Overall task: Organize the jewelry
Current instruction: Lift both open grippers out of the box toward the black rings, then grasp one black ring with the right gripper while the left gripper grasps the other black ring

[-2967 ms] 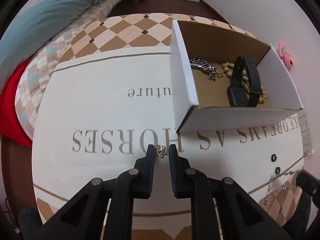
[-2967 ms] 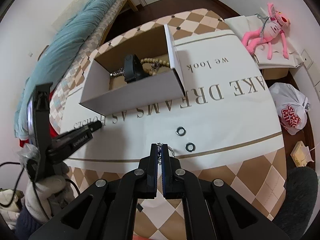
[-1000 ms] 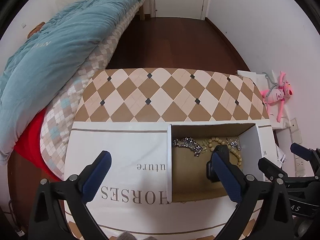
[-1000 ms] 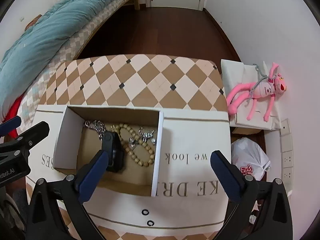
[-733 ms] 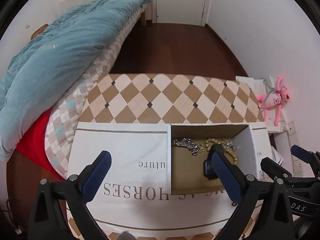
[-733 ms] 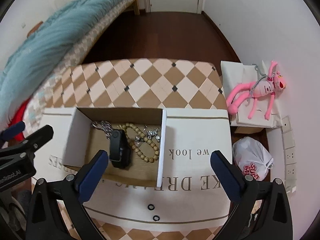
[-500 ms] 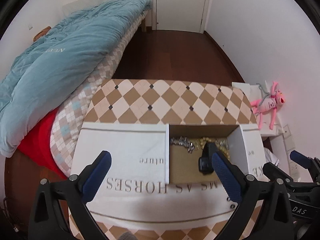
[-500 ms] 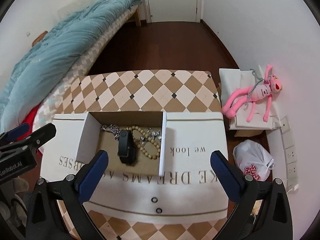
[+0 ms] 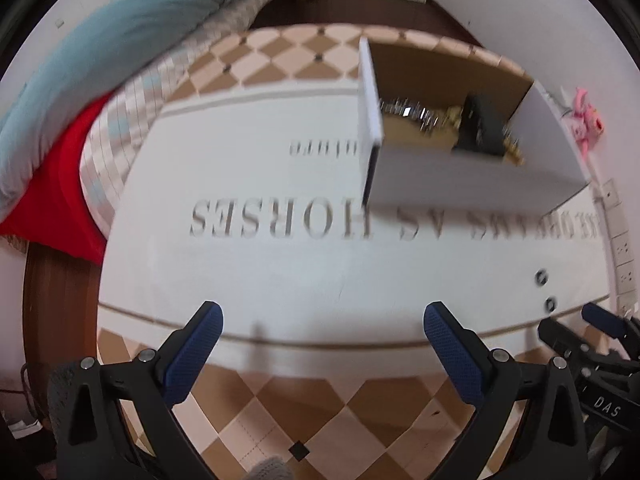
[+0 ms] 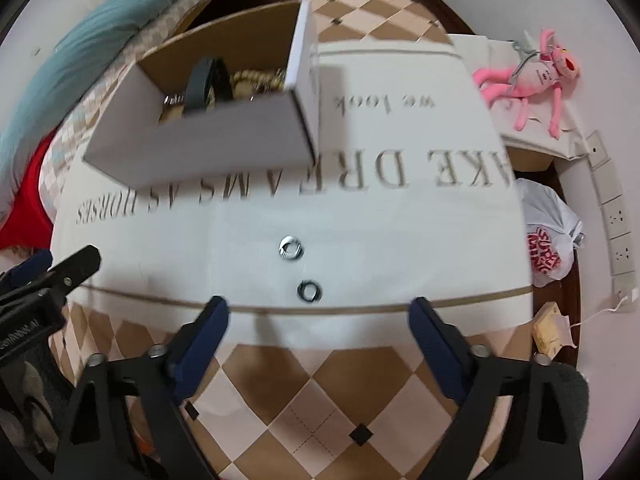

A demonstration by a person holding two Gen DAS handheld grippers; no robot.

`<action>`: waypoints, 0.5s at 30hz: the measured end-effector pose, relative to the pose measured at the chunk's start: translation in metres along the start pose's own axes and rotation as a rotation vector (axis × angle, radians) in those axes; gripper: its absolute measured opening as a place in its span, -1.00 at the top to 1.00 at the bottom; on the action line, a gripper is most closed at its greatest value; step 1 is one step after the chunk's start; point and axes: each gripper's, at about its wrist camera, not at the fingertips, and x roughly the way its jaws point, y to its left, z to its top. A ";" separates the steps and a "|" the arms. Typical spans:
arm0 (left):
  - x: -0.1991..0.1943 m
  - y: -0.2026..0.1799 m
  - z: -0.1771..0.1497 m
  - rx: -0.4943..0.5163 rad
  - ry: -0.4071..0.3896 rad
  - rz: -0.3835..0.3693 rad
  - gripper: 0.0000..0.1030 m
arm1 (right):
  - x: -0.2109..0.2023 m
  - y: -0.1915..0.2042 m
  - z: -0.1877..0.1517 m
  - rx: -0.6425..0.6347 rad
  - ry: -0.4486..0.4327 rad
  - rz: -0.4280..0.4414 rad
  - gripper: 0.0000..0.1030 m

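With a watch [image 10: 208, 80], beads [image 10: 248, 79] and chain [image 9: 404, 109] already in the far box [image 10: 208, 148], both the left gripper [image 9: 322, 334] and right gripper [image 10: 316, 322], empty, the right's jaws just narrowing, hover above two rings [image 10: 291, 247] left on the near cloth [image 10: 380, 240].

Open white cardboard box [image 10: 208, 148] holding blurred, seemingly beaded jewelry [image 10: 250, 80] and black watch [image 10: 204, 84], two small rings [image 10: 291, 247] lying just outside

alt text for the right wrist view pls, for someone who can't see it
The right gripper, empty with its blue-padded fingers spread wide, points down at two small metal rings on a white printed cloth. Beyond them sits an open white cardboard box holding a black watch and beaded jewelry; the picture is motion-blurred.
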 end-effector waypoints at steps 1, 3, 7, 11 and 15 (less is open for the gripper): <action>0.003 0.001 -0.003 -0.001 0.010 0.001 -0.99 | 0.003 0.001 -0.003 -0.007 0.000 -0.002 -0.60; 0.007 0.002 -0.007 0.000 0.021 0.012 -0.99 | 0.008 0.004 -0.006 -0.020 -0.007 -0.013 -0.46; 0.009 0.002 -0.010 0.001 0.029 0.012 -0.99 | 0.005 0.011 -0.006 -0.058 -0.052 -0.033 0.38; 0.004 -0.005 -0.011 0.013 0.010 0.005 -0.99 | 0.003 0.020 -0.008 -0.103 -0.062 -0.033 0.76; -0.007 -0.030 -0.005 0.040 -0.006 -0.043 -0.99 | -0.007 0.009 -0.009 -0.060 -0.077 -0.008 0.77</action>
